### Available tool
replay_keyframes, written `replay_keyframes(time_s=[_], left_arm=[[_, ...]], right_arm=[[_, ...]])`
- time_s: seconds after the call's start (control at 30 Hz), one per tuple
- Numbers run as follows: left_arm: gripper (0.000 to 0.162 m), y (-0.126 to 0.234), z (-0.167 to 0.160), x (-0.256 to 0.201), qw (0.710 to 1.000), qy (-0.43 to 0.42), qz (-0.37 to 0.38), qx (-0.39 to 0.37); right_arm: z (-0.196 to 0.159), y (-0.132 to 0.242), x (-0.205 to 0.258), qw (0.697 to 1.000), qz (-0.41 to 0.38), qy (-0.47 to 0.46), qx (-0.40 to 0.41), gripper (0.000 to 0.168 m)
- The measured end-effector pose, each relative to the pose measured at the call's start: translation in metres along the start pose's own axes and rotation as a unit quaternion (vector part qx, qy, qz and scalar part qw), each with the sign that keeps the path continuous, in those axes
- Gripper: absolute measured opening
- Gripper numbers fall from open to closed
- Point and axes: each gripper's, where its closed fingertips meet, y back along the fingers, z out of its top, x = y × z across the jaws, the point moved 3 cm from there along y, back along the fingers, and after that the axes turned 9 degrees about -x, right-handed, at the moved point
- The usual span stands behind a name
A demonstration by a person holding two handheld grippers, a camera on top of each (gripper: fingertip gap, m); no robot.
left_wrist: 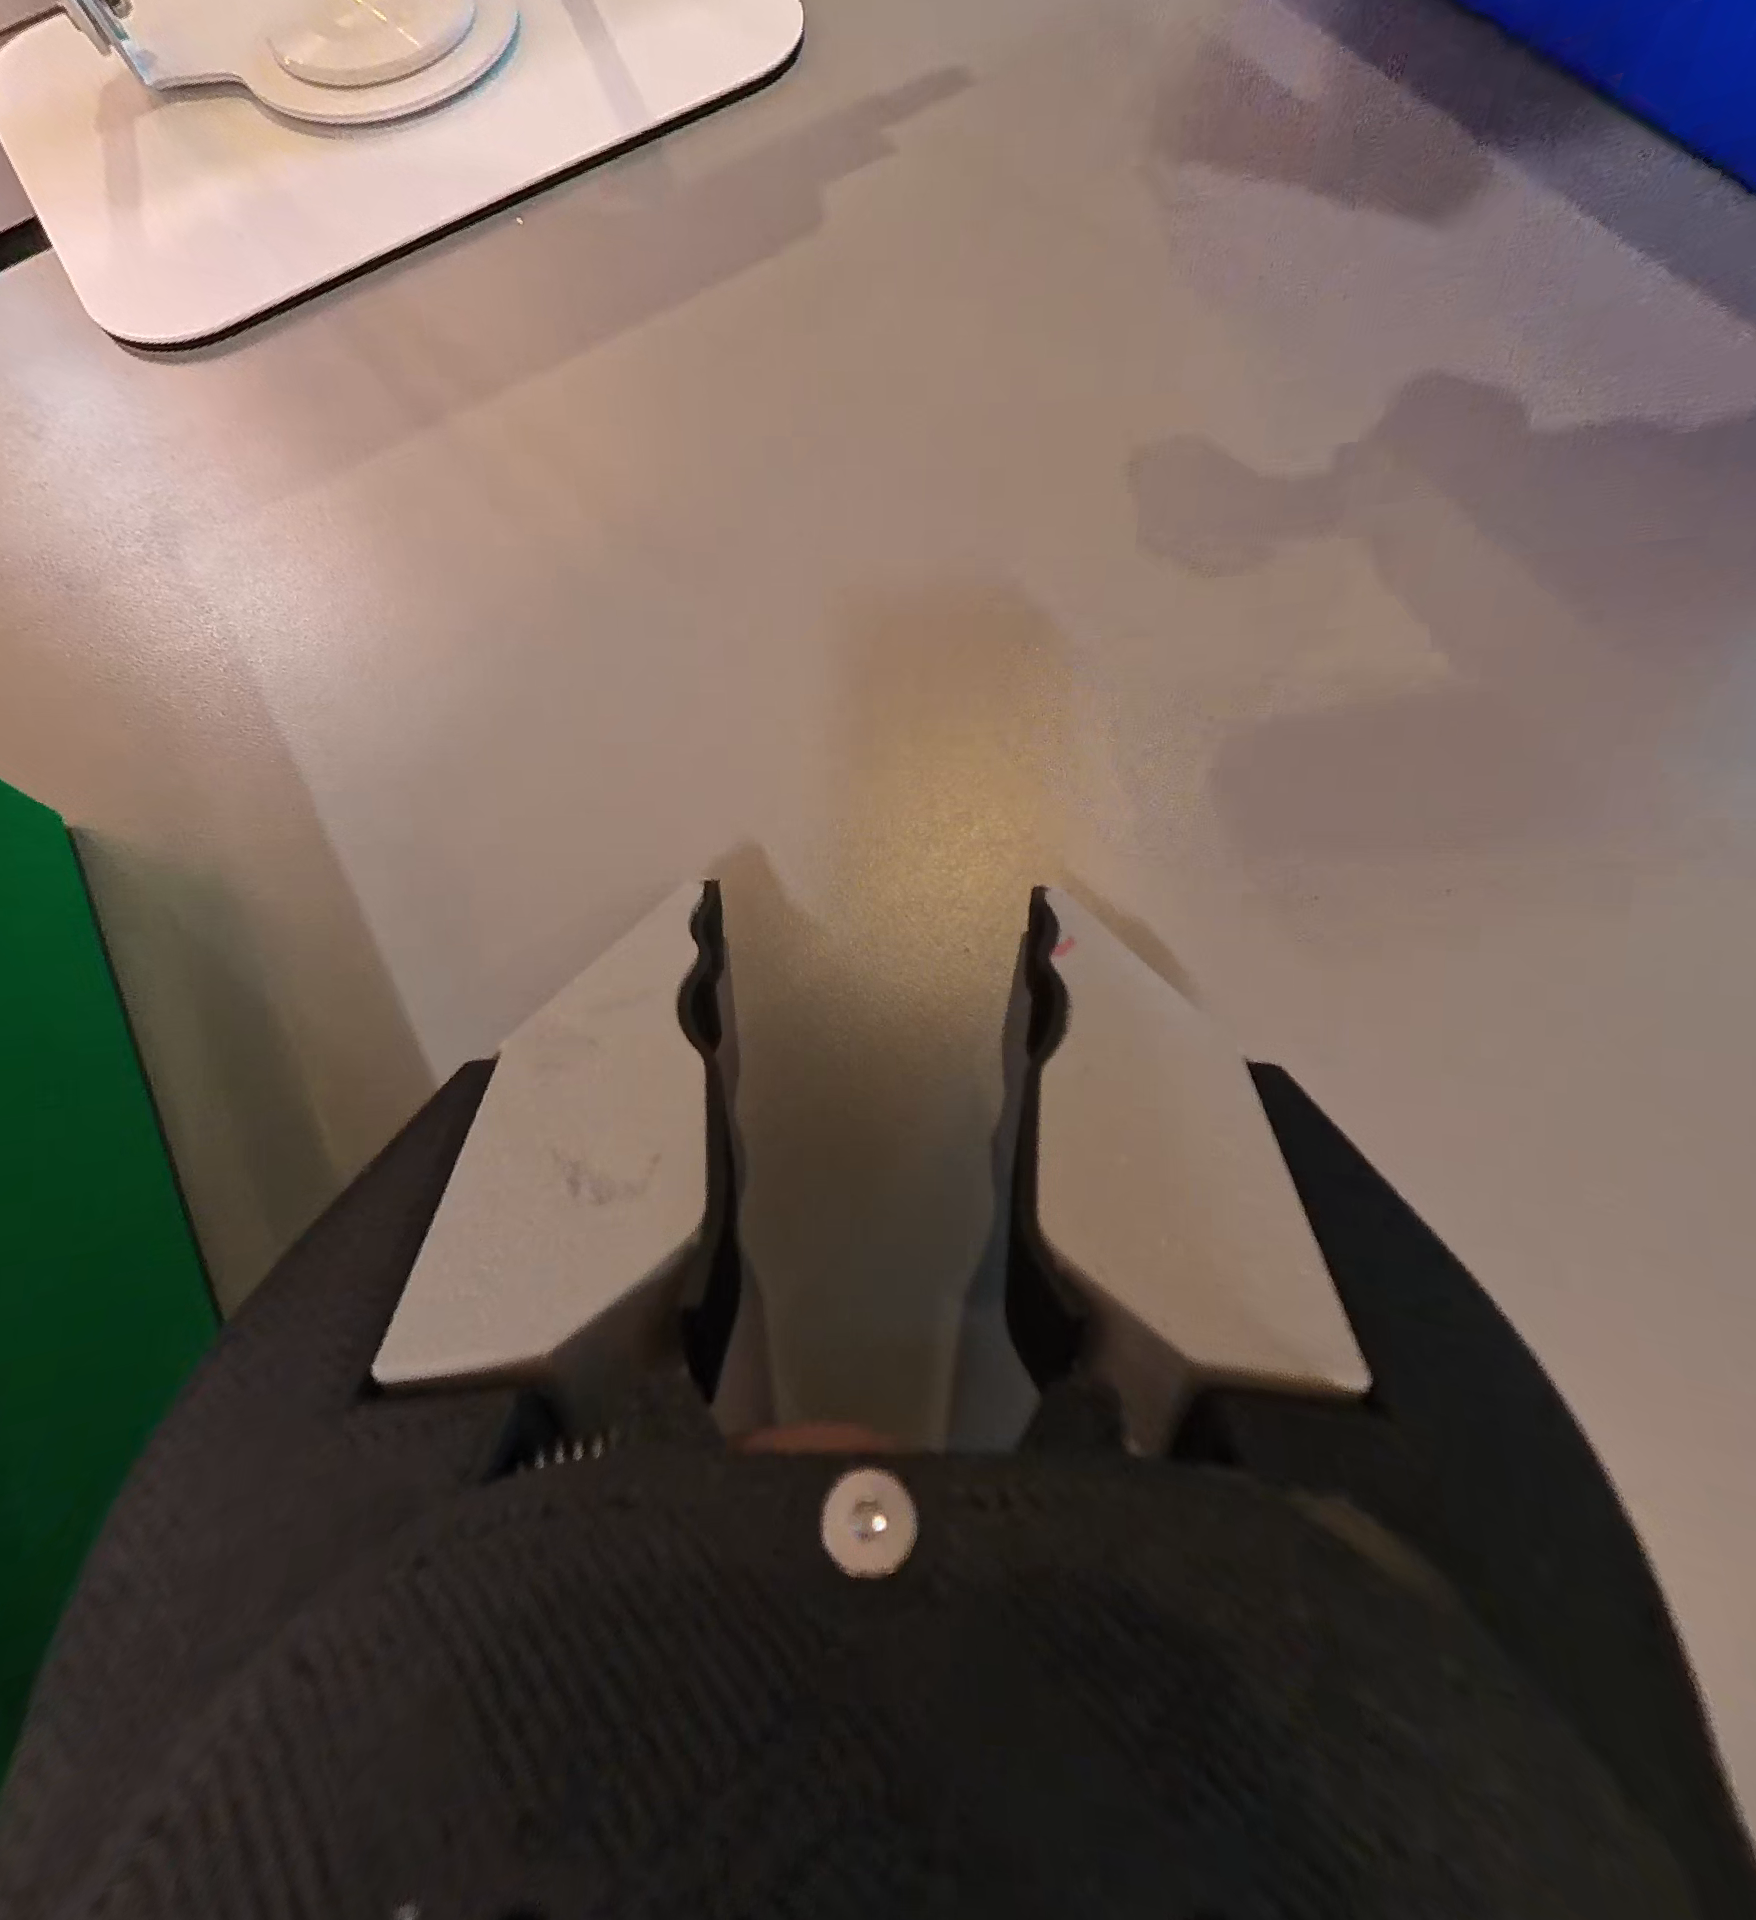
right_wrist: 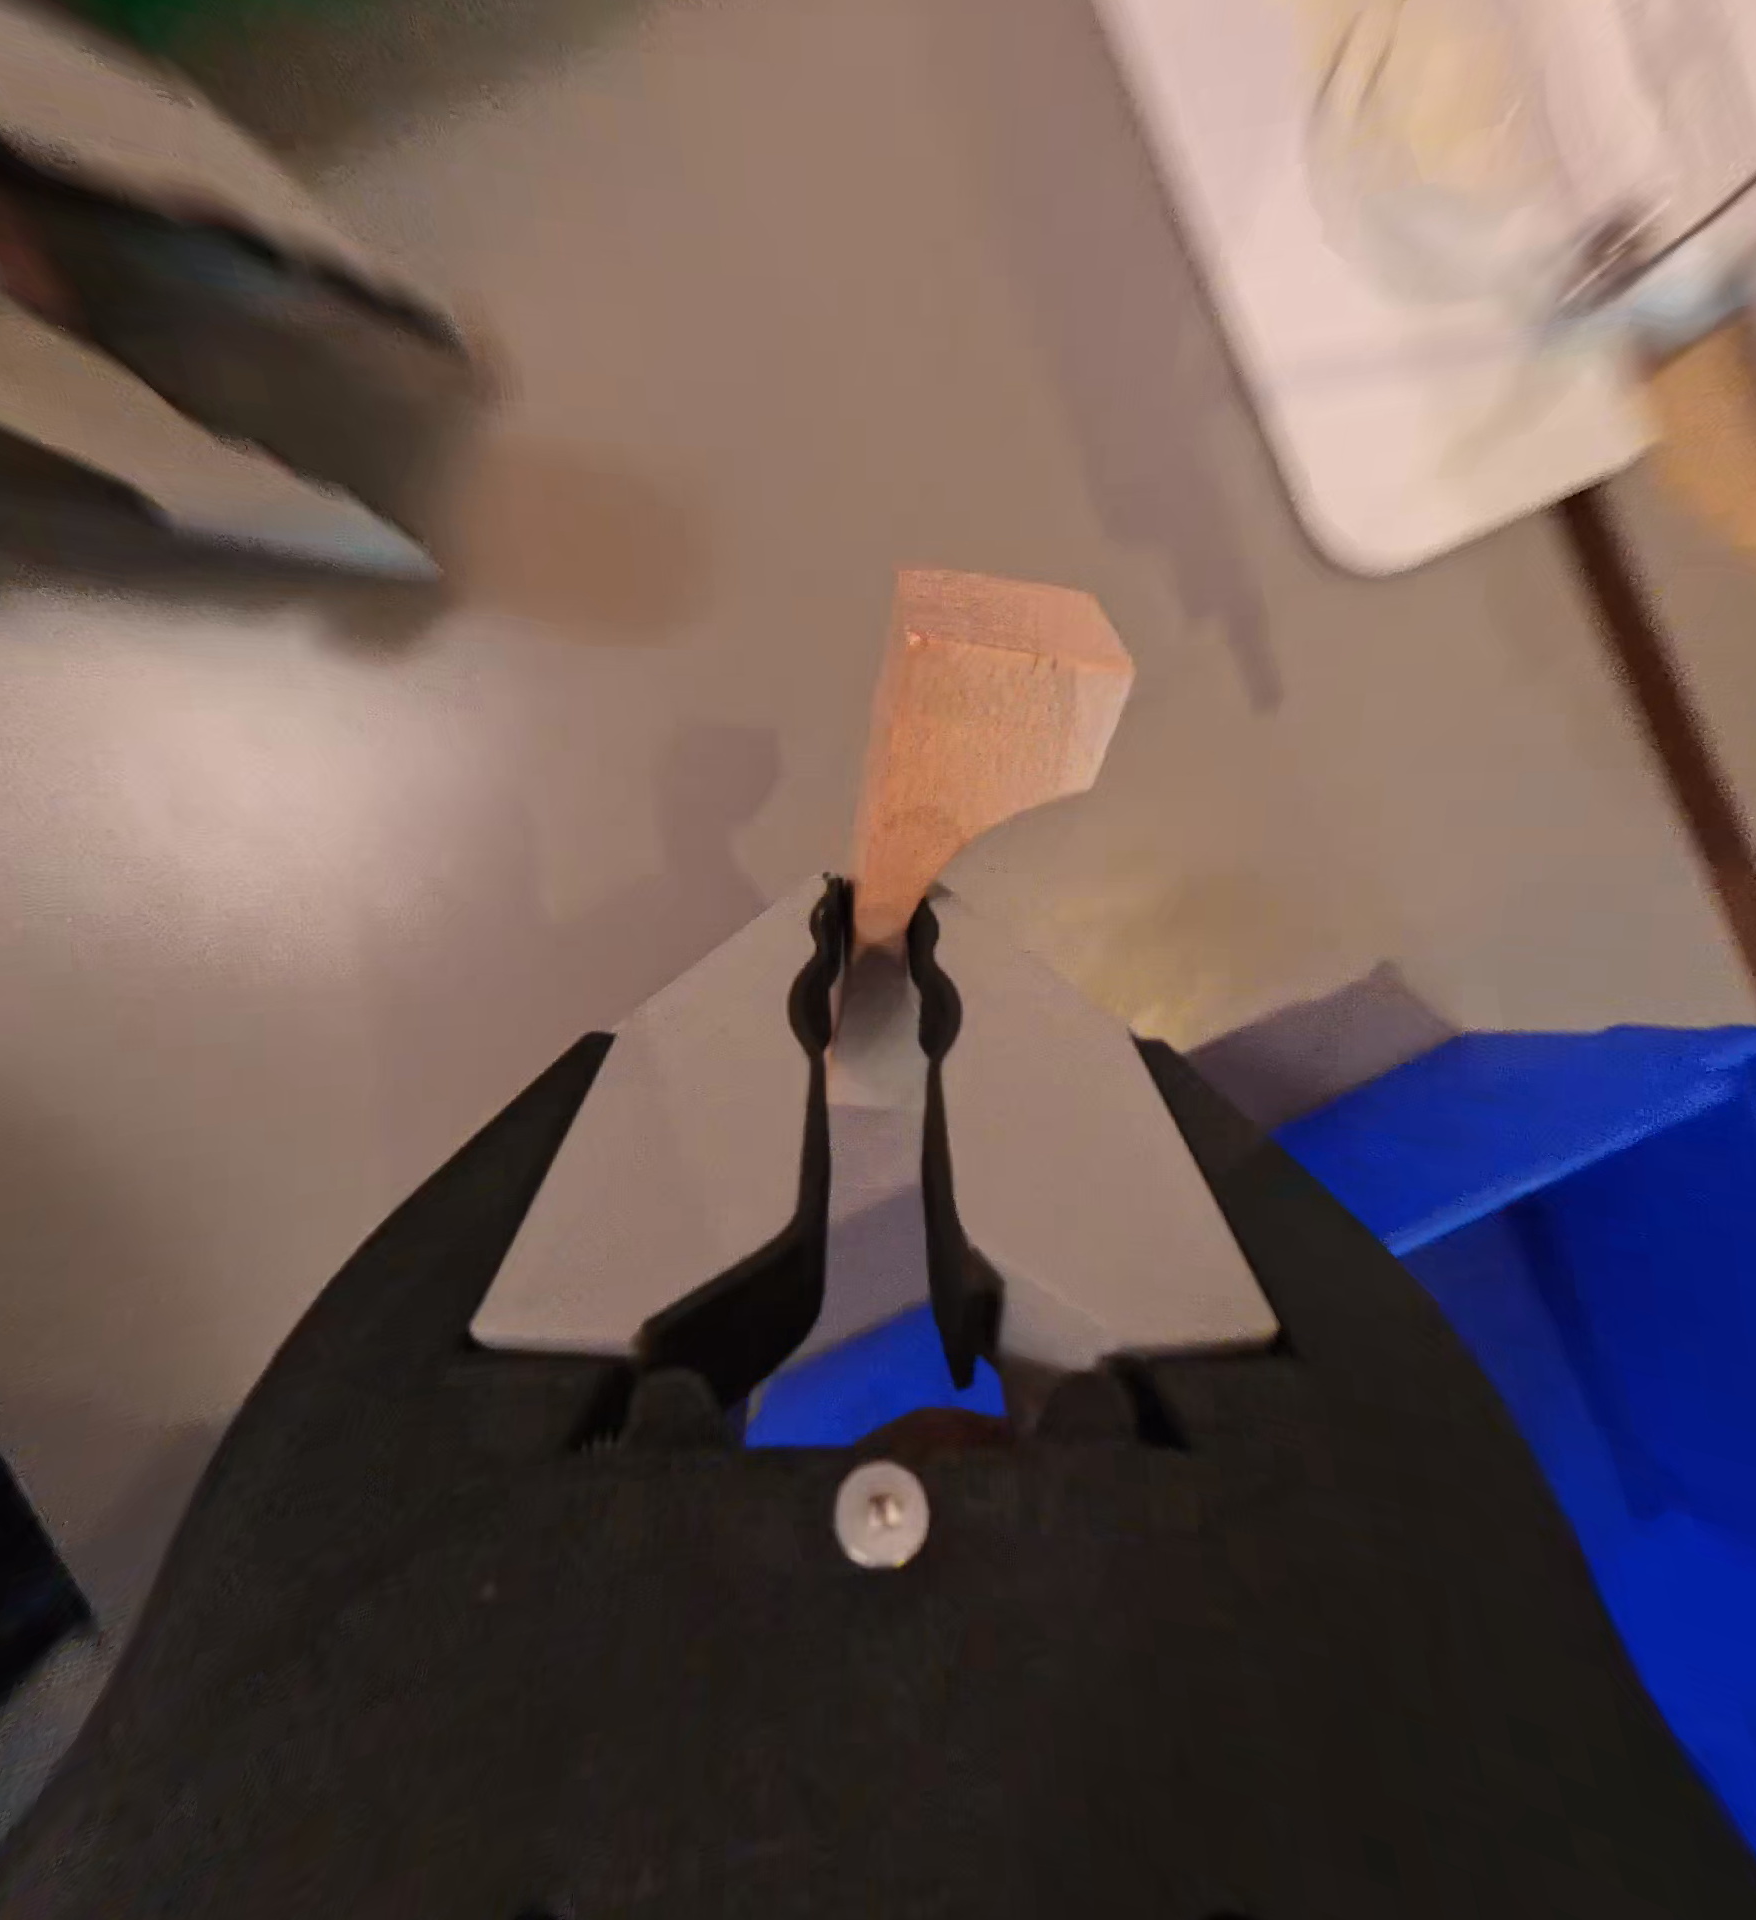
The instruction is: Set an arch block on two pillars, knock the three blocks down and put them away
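My right gripper (right_wrist: pixel 879 914) is shut on a pale wooden arch block (right_wrist: pixel 978 748) and holds it by one thin end above the grey table; the block sticks out past the fingertips. My left gripper (left_wrist: pixel 874 904) is open and empty over bare grey table (left_wrist: pixel 645 520). The left gripper also shows blurred at the upper left of the right wrist view (right_wrist: pixel 230 436), with a faint tan smear beside it that I cannot identify. No pillar blocks are clearly visible in either view.
A blue bin (right_wrist: pixel 1580 1247) sits just under and right of my right gripper; its corner shows at the top right of the left wrist view (left_wrist: pixel 1705 94). A green box (left_wrist: pixel 12 1143) stands at the left. A white stand base (left_wrist: pixel 354 177) lies at the back. Left tips to right tips: about 20 cm.
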Motion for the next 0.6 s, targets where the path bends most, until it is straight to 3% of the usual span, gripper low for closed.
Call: replay_keyframes(time_s=[0.1,0.2,0.3,0.5,0.6], left_arm=[[0.056,0.0,0.0,0.0,1.0,-0.002,0.001,0.001],[0.056,0.0,-0.001,-0.001,1.0,-0.006,0.003,0.003],[0.056,-0.001,-0.001,-0.001,1.0,-0.007,0.003,0.003],[0.056,-0.001,-0.001,0.001,1.0,0.001,0.002,0.005],[0.057,-0.001,-0.001,0.0,1.0,-0.005,0.002,0.007]], right_arm=[[0.023,0.062,-0.011,0.981,-0.049,-0.037,-0.182,0.009],[0.002,0.113,-0.042,0.953,-0.167,-0.077,-0.239,0.009],[-0.051,0.128,-0.065,0.946,-0.257,-0.106,-0.169,0.009],[-0.16,0.092,-0.069,0.947,-0.28,-0.15,0.05,0.012],[-0.171,0.097,-0.077,0.929,-0.334,-0.149,0.047,0.011]])
